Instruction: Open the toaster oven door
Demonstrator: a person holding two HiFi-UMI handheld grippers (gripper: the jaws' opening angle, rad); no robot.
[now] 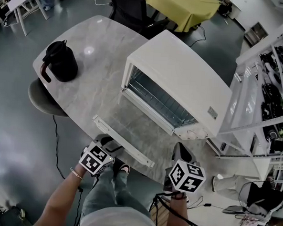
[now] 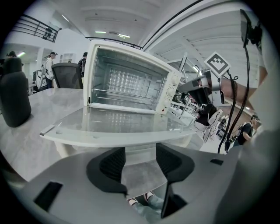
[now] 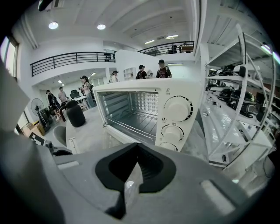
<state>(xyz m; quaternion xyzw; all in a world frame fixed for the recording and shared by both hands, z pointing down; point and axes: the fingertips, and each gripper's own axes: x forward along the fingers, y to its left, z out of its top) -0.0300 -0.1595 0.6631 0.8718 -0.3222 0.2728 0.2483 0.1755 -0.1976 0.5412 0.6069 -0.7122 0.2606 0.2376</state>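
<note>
Two grippers are held at the near edge of the table (image 1: 100, 45), and the door (image 1: 133, 128) of the toaster oven (image 1: 182, 79) is already found swung fully down. It lies flat in front of the open cavity, with its handle (image 1: 124, 142) turned towards the person. The left gripper (image 1: 105, 142) (image 2: 140, 151) is set just beside that handle, its jaws spread wide and nothing held between them. The right gripper (image 1: 179, 151) (image 3: 136, 151) is held off to the side, facing the control knobs (image 3: 177, 109), with its jaws drawn together on nothing. The task is judged to be as good as done, so a clean withdrawal is what is called for. The left gripper is best drawn straight back, clear of the handle, so that the door is not nudged upward and the oven is not dragged across the smooth stone top. The black jug (image 1: 61, 60) stands well apart and is not judged to be at risk.
</note>
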